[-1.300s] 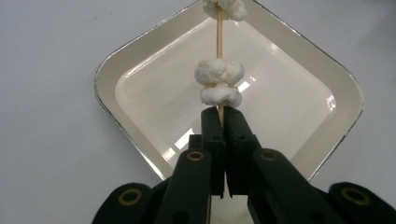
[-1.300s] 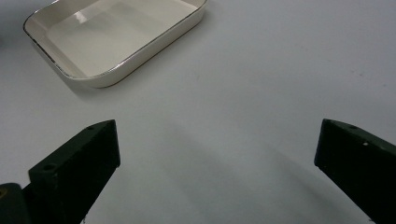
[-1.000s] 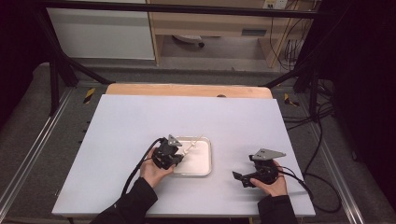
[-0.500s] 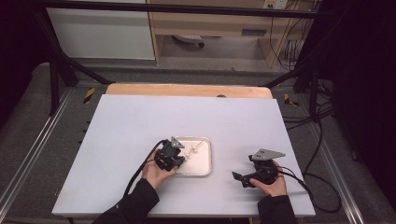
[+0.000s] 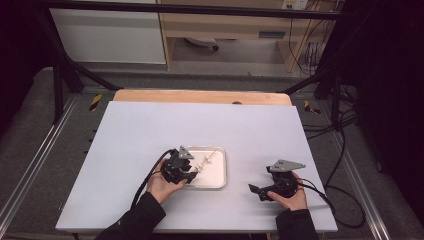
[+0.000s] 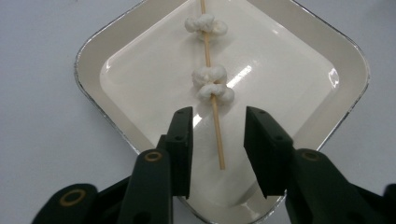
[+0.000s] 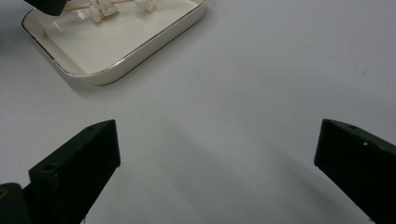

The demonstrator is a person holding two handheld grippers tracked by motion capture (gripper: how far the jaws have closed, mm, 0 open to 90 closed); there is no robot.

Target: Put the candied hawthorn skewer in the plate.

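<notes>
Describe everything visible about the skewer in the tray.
The skewer is a thin, pale wooden stick threaded with white puffy lumps in two clusters. It lies flat in the cream tray. Its bare near end sits between the left gripper jaws, which have just been opening and stand clear of it.

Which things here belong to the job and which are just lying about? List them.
In the job:
- skewer with white pieces, lying in the tray between the just-opened jaws
- tray
- left gripper

Lying about:
- right gripper, open over bare table
- cables off the table's right edge
</notes>
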